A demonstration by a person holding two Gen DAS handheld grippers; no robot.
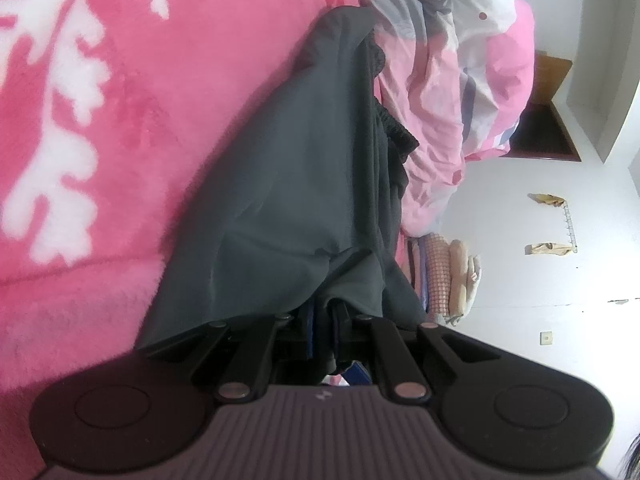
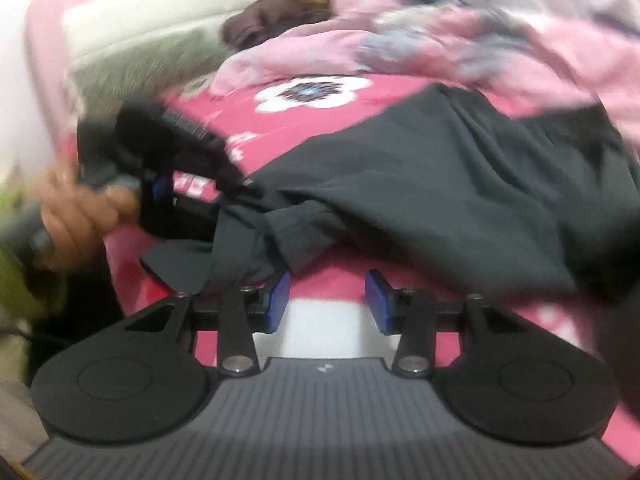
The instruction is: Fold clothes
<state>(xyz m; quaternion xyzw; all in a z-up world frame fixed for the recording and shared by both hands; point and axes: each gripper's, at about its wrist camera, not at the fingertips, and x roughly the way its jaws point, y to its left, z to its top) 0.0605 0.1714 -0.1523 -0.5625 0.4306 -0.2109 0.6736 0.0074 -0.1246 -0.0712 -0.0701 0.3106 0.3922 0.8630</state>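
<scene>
A dark grey garment (image 1: 280,184) with a gathered elastic waistband lies stretched along the pink blanket. My left gripper (image 1: 320,320) is shut on its near edge, and the cloth bunches over the fingertips and hides them. In the right wrist view the same garment (image 2: 440,184) spreads across the bed. There the left gripper (image 2: 236,184), held by a hand (image 2: 80,216), clamps the garment's left corner. My right gripper (image 2: 326,298) hovers just short of the garment's crumpled near edge. It is open, with blue pads (image 2: 278,296) apart and only the pink blanket showing between them.
A pink fleece blanket (image 1: 100,120) with white patterns covers the bed. A rumpled pink patterned quilt (image 1: 460,80) lies beside the garment. Folded cloths (image 1: 452,276) are stacked by the white wall. A purple-brown garment (image 2: 260,20) lies at the far side of the bed.
</scene>
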